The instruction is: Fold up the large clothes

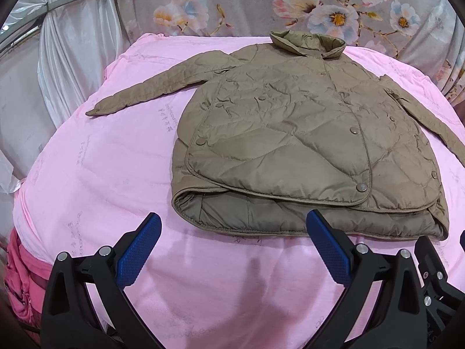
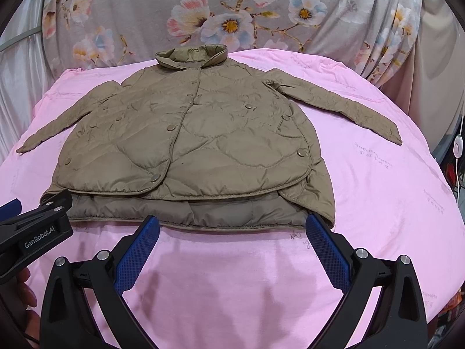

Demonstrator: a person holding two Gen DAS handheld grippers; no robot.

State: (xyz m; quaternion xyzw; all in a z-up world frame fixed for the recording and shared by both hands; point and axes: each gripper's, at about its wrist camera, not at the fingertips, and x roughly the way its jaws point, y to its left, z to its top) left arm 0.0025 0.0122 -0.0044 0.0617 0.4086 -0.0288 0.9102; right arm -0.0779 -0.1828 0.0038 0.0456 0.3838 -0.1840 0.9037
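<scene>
Right wrist: one jacket (image 2: 186,142), two tools (image 2: 232,229).

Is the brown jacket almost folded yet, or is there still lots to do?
Just starting. Done: the jacket lies flat on the pink sheet, snapped shut, collar far away. In hand: nothing; the left gripper and right gripper hover by the hem with jaws open and empty. Left: both sleeves stick out sideways and need folding in, then the body needs folding over.
</scene>
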